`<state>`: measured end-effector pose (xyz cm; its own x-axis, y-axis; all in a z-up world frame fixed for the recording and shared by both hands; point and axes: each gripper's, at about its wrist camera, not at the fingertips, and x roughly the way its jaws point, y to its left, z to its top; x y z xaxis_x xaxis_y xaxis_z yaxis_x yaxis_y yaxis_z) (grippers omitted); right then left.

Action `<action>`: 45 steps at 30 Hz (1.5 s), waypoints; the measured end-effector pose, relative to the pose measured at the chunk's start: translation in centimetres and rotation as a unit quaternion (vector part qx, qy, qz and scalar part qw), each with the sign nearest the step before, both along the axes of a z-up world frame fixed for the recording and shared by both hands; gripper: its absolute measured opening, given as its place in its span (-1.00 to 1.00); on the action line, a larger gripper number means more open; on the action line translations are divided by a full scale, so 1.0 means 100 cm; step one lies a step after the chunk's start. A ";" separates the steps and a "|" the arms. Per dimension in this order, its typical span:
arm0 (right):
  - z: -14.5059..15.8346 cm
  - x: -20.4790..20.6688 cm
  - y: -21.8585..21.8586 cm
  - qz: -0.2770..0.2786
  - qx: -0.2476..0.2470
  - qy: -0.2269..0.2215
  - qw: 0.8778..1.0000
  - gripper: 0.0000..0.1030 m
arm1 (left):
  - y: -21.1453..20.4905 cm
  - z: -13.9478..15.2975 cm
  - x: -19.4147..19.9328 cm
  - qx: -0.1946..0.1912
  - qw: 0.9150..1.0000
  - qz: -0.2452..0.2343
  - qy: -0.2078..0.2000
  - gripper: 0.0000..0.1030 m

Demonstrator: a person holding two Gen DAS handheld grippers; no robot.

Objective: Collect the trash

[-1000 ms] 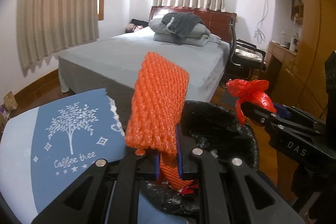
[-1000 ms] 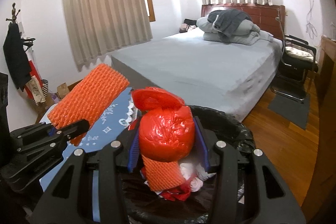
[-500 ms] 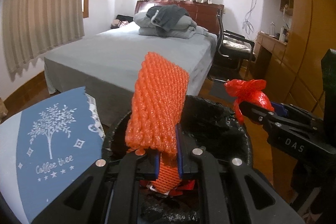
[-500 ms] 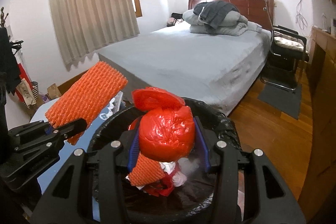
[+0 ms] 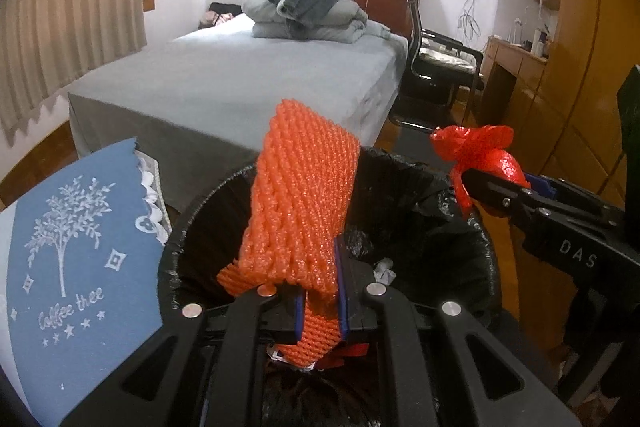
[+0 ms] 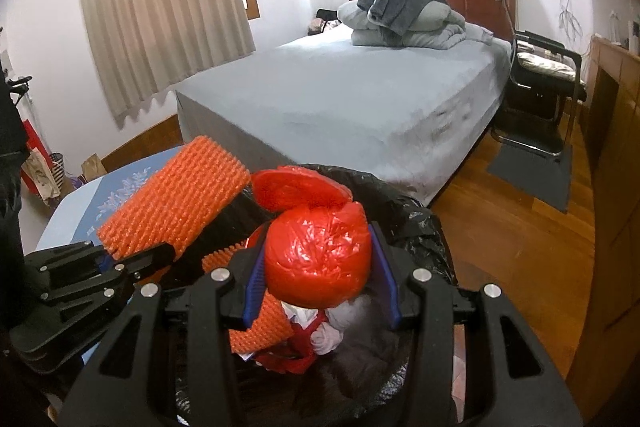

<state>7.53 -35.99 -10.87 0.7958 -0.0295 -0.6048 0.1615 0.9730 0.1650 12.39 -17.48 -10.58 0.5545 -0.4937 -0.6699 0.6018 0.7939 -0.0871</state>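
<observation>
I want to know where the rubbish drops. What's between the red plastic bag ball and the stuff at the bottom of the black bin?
Nothing but air. In the right wrist view, the red knotted plastic bag hangs over the black-lined bin.

Bin (image 5: 476, 239) near rim and bottom hidden behind left gripper (image 5: 320, 311) body. Foam net (image 5: 300, 203) lower end covers trash beneath; those scraps unreadable. Red bag (image 6: 318, 259) blocks bin contents in right wrist view. Blue cloth (image 5: 76, 267) cut off at left edge. Shelf items (image 5: 538, 39) too small to tell.
</observation>
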 end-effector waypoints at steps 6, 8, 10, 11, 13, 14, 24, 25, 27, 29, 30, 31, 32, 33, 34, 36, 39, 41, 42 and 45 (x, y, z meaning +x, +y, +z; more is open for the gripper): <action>-0.005 0.007 -0.003 -0.001 -0.002 0.004 1.000 0.00 | -0.005 -0.006 0.009 0.000 1.000 -0.004 0.009 -0.62; -0.004 0.008 -0.003 -0.003 -0.005 0.003 1.000 0.21 | -0.003 -0.006 0.012 -0.006 1.000 -0.002 0.014 -0.32; -0.004 0.008 -0.004 -0.005 -0.006 0.001 1.000 0.31 | 0.001 -0.004 0.013 -0.010 1.000 0.004 0.013 -0.13; -0.003 0.008 -0.004 -0.006 -0.007 -0.001 1.000 0.38 | 0.002 -0.004 0.014 -0.010 1.000 0.006 0.013 -0.10; -0.002 0.006 -0.005 -0.008 -0.009 -0.005 1.000 0.49 | 0.006 -0.002 0.015 -0.012 1.000 0.012 0.013 0.00; -0.002 0.005 -0.006 -0.009 -0.009 -0.005 1.000 0.58 | 0.008 -0.001 0.015 -0.013 1.000 0.014 0.012 0.05; 0.019 -0.007 0.000 -0.009 -0.001 -0.015 1.000 0.88 | 0.037 0.023 0.006 -0.016 0.999 0.048 -0.018 0.73; 0.021 -0.009 0.002 -0.007 -0.003 -0.017 1.000 0.88 | 0.040 0.025 0.005 -0.016 0.998 0.051 -0.020 0.75; 0.027 -0.013 0.008 -0.003 -0.005 -0.021 1.000 0.89 | 0.048 0.030 0.002 -0.015 0.998 0.061 -0.024 0.83; 0.032 -0.017 0.015 0.003 -0.005 -0.023 1.000 0.89 | 0.055 0.034 -0.001 -0.016 0.997 0.071 -0.025 0.85; 0.034 -0.019 0.018 0.006 -0.006 -0.023 1.000 0.89 | 0.059 0.037 -0.002 -0.017 0.997 0.077 -0.025 0.88; 0.037 -0.020 0.020 0.008 -0.006 -0.023 1.000 0.89 | 0.062 0.039 -0.004 -0.017 0.996 0.082 -0.026 0.88; 0.039 -0.023 0.024 0.011 -0.007 -0.023 1.000 0.89 | 0.065 0.041 -0.006 -0.017 0.996 0.085 -0.027 0.88; 0.041 -0.025 0.026 0.013 -0.007 -0.024 1.000 0.89 | 0.068 0.042 -0.008 -0.017 0.996 0.087 -0.027 0.88; 0.043 -0.027 0.029 0.015 -0.007 -0.024 1.000 0.89 | 0.072 0.044 -0.011 -0.016 0.995 0.092 -0.027 0.88; 0.047 -0.032 0.036 0.020 -0.008 -0.026 0.999 0.90 | 0.078 0.046 -0.015 -0.015 0.994 0.100 -0.029 0.88; 0.053 -0.036 0.042 0.025 -0.009 -0.028 0.999 0.90 | 0.083 0.049 -0.022 -0.013 0.994 0.107 -0.032 0.88; 0.058 -0.040 0.046 0.029 -0.008 -0.030 0.999 0.90 | 0.088 0.051 -0.027 -0.010 0.993 0.113 -0.037 0.88; 0.059 -0.042 0.048 0.031 -0.009 -0.031 0.999 0.90 | 0.090 0.053 -0.029 -0.010 0.992 0.116 -0.040 0.88; 0.065 -0.046 0.054 0.036 -0.013 -0.033 0.999 0.90 | 0.096 0.058 -0.036 -0.012 0.991 0.122 -0.046 0.88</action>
<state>2.92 -30.61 -4.41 0.8343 0.0139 -0.5511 0.0808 0.9858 0.1471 8.83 -7.90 -4.79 0.7181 -0.3528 -0.5999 0.3986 0.9151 -0.0611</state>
